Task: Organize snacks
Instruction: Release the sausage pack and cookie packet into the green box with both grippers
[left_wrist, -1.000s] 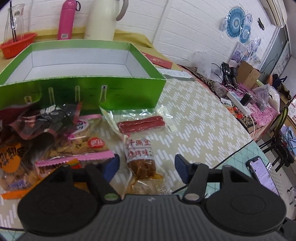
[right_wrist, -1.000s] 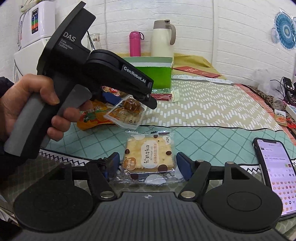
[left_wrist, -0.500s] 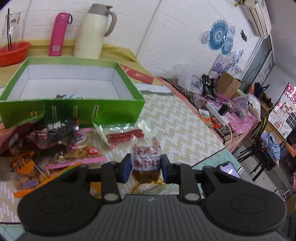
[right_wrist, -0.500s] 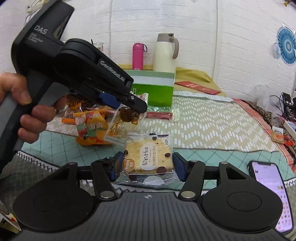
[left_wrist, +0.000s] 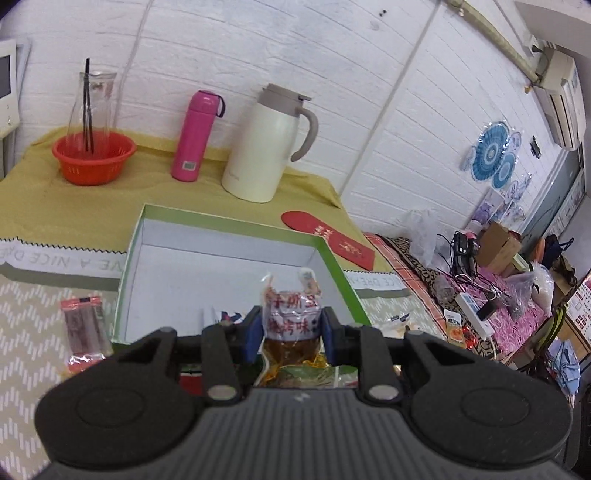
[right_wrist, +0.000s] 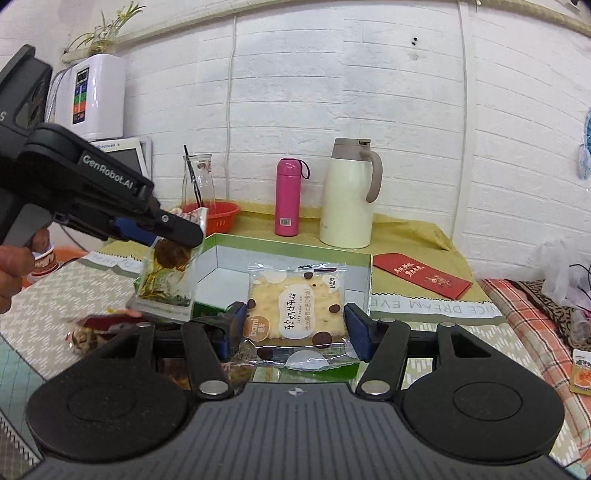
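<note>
The left gripper (left_wrist: 291, 334), clamped on a clear pouch of brown meat (left_wrist: 291, 325), hung nearer above the open green cardboard box (left_wrist: 334, 258) than the right gripper (right_wrist: 295, 330), which pinched a cracker packet (right_wrist: 295, 314).

A cream jug (left_wrist: 271, 146) stands on the yellow cloth (left_wrist: 92, 199) just beside a pink flask (left_wrist: 195, 134). Left of them a glass carafe (left_wrist: 90, 107) (two dark sticks in it) sits in a red basket (left_wrist: 92, 160). A red envelope (left_wrist: 328, 238) lies right.
</note>
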